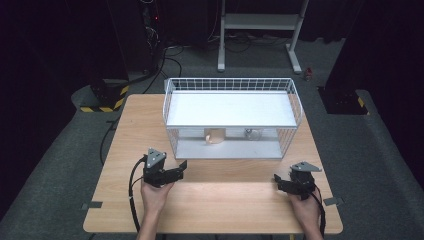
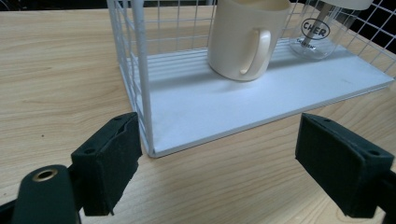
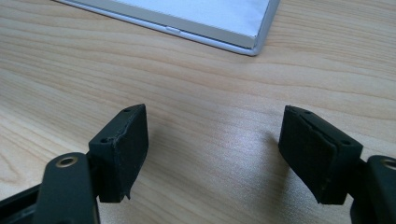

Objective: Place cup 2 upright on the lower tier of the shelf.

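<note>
A white wire rack (image 1: 230,125) with two shelves stands at the far middle of the wooden table. On its lower shelf a cream mug (image 1: 214,136) (image 2: 247,39) stands upright, handle toward me, beside a clear glass jar (image 1: 253,134) (image 2: 317,32) with black lettering. My left gripper (image 1: 176,171) (image 2: 219,163) is open with nothing between its pads, just in front of the rack's near left corner post (image 2: 142,79). My right gripper (image 1: 280,182) (image 3: 215,154) is open over bare wood, close to the rack's near right base corner (image 3: 254,44).
The table's (image 1: 220,200) front edge lies just behind both hands. Beyond the table are a grey floor, black stands with yellow-striped bases (image 1: 102,97), cables, and a white metal frame (image 1: 260,30).
</note>
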A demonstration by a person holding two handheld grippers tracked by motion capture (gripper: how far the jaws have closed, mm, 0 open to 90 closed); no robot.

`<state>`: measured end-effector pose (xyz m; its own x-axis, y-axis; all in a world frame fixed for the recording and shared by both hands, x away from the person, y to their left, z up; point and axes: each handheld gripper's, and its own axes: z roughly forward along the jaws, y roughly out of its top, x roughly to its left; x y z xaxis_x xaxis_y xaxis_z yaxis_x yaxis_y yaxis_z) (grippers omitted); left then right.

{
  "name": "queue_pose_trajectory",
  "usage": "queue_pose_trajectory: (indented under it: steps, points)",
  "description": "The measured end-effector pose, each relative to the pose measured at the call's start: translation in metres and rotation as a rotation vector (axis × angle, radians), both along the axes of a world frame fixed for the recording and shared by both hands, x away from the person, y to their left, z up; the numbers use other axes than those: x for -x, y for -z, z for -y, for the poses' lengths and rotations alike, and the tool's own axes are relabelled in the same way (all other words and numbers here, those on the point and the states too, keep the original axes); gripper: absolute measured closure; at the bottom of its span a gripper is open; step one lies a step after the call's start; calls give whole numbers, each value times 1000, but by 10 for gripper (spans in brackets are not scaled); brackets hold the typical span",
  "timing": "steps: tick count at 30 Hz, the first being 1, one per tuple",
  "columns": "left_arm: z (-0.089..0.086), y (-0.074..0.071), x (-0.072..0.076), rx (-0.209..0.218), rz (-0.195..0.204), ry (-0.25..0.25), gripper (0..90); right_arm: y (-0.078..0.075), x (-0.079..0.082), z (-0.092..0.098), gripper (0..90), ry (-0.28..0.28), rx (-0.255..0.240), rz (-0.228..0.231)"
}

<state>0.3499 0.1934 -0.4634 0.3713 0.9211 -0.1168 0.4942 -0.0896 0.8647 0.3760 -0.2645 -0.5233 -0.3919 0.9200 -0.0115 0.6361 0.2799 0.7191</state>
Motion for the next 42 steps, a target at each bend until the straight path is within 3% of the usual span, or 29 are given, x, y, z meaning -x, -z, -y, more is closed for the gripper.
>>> queue_pose_trajectory:
  steps: [10, 17, 23, 42]
  points:
    - [-9, 4, 5, -6, -16, -14, 142, 0, 0, 0, 243, 0, 0, 0]
    - [-11, 9, 7, -42, -28, -22, 142, 0, 0, 0, 243, 1, 1, 0]
    - [-13, 14, 8, -44, -41, -35, 143, 0, 0, 0, 243, 1, 0, 0]
    - [-19, 33, 3, -71, -86, -67, 149, 0, 0, 0, 243, 1, 0, 0]
